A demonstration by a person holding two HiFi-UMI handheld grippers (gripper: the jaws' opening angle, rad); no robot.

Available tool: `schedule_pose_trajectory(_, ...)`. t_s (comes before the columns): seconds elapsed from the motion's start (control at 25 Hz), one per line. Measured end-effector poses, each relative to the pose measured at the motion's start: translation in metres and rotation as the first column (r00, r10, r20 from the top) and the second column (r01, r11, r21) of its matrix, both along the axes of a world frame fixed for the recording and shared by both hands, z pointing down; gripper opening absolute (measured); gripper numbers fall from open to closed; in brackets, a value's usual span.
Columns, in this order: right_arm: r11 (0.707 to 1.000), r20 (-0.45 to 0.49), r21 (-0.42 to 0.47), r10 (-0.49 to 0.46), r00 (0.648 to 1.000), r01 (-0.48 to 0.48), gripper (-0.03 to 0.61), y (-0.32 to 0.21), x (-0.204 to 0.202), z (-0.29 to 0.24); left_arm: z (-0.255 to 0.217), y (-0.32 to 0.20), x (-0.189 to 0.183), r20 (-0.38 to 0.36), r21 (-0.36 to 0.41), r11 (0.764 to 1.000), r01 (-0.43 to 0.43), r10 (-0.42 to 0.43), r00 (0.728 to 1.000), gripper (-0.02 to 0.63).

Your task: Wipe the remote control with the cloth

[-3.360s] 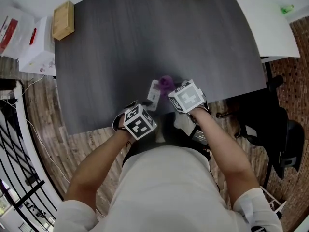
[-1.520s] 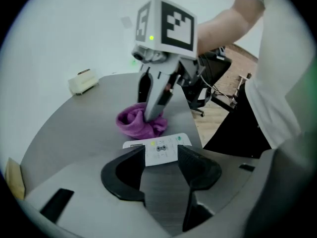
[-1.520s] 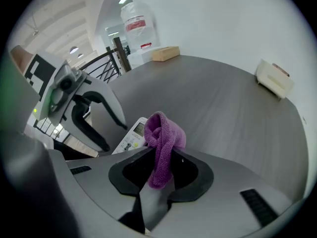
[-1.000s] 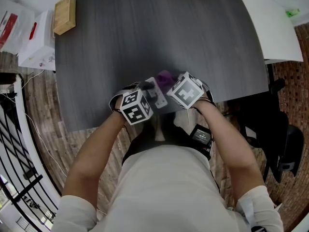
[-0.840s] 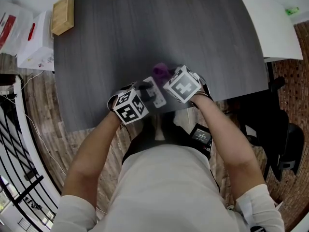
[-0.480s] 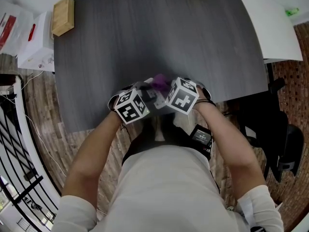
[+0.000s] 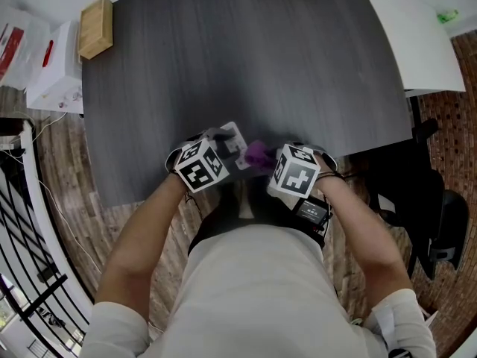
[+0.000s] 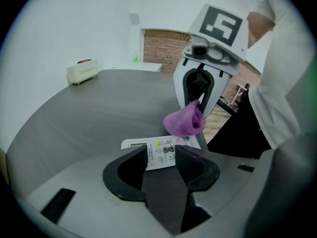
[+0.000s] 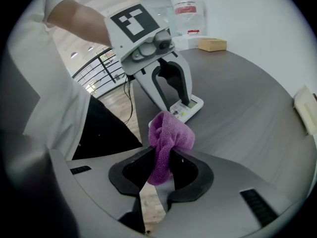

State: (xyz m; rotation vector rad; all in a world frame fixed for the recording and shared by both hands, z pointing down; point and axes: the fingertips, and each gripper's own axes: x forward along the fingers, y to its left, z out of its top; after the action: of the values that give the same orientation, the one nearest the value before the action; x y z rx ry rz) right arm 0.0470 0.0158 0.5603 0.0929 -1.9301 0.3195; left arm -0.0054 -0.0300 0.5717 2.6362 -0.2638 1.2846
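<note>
At the near edge of the dark table (image 7: 223, 51), I note the left gripper (image 8: 161, 160) with its jaws clamped on one end of the white remote control (image 8: 166, 148). The right gripper (image 9: 161, 165) pinches the purple cloth (image 9: 168, 133), whose bunched end sits against the remote's other end.

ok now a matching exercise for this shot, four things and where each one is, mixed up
1 remote control
2 cloth
3 wooden block
4 cream box

a between the right gripper fingers
b far left corner of the table
c between the left gripper fingers
d far edge, toward the right

Pairs: 1-c, 2-a, 3-b, 4-d
</note>
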Motion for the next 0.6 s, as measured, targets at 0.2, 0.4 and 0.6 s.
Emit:
schedule_pose_trajectory(0.2,0.995,-0.008,-0.045,-0.088,0.996,0.088,0.101,0.034,0.013,-0.002,0.0,0.001,0.001,0.003,-0.001,1.0,0.002,-0.002,1.0,0.172)
schedule_pose_trajectory(0.4,0.999,0.044,-0.028,-0.013,0.999,0.014,0.101,0.03,0.018,-0.013,-0.006,0.004,-0.003,0.03,0.017,0.998,-0.063,0.063,0.998,0.178)
schedule_pose_trajectory(0.6,0.984,0.107,-0.013,0.18,0.978,-0.179,0.101,0.0,0.024,-0.021,-0.015,0.001,-0.012,0.123,0.154,0.951,-0.268,0.25,0.96,0.218)
